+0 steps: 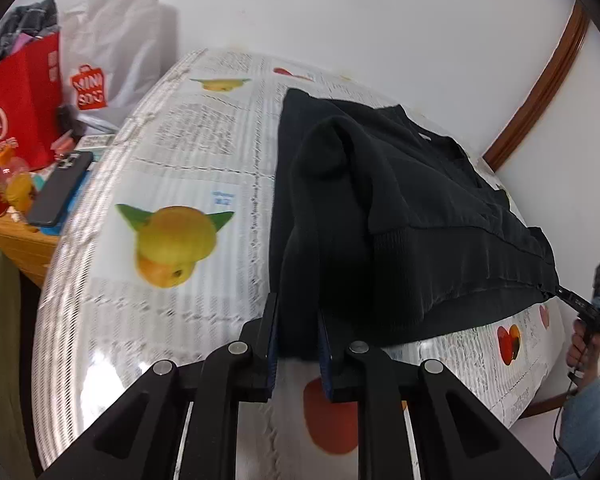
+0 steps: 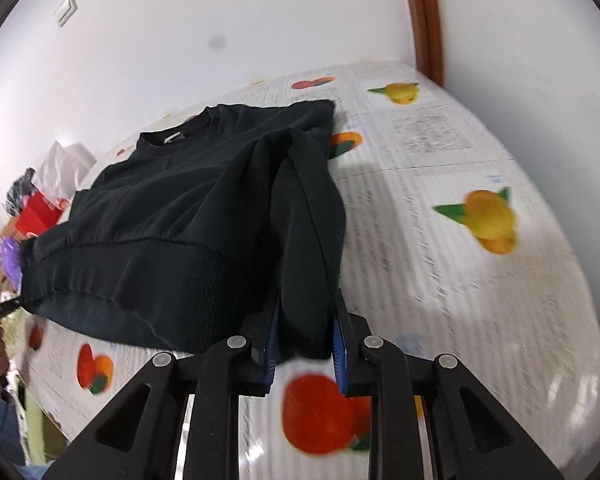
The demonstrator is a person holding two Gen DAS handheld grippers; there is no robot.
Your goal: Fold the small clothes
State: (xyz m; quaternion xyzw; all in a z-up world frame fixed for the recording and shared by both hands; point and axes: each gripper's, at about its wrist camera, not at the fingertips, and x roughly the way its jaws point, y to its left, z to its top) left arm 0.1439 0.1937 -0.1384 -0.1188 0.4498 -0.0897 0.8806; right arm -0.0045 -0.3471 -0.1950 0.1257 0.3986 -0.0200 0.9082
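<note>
A black sweatshirt [image 1: 420,216] lies on a table covered with a fruit-and-newsprint cloth [image 1: 188,152], its sleeves folded in over the body. My left gripper [image 1: 298,334] is shut on the bottom hem at the garment's left corner, and the fabric is bunched between the blue pads. In the right wrist view the same sweatshirt [image 2: 172,208] spreads to the left, neck opening at the far side. My right gripper [image 2: 306,330] is shut on the hem at the right corner. The hem sags between the two grips, lifted off the cloth [image 2: 440,208]. The right gripper [image 1: 580,304] also shows at the left wrist view's right edge.
Left of the table a wooden stand holds a red bag [image 1: 20,104], a white shopping bag [image 1: 112,56], a dark phone [image 1: 60,188] and small items. A white wall and brown door frame [image 1: 540,84] back the table. A person's hand and blue sleeve [image 1: 584,360] are at the right.
</note>
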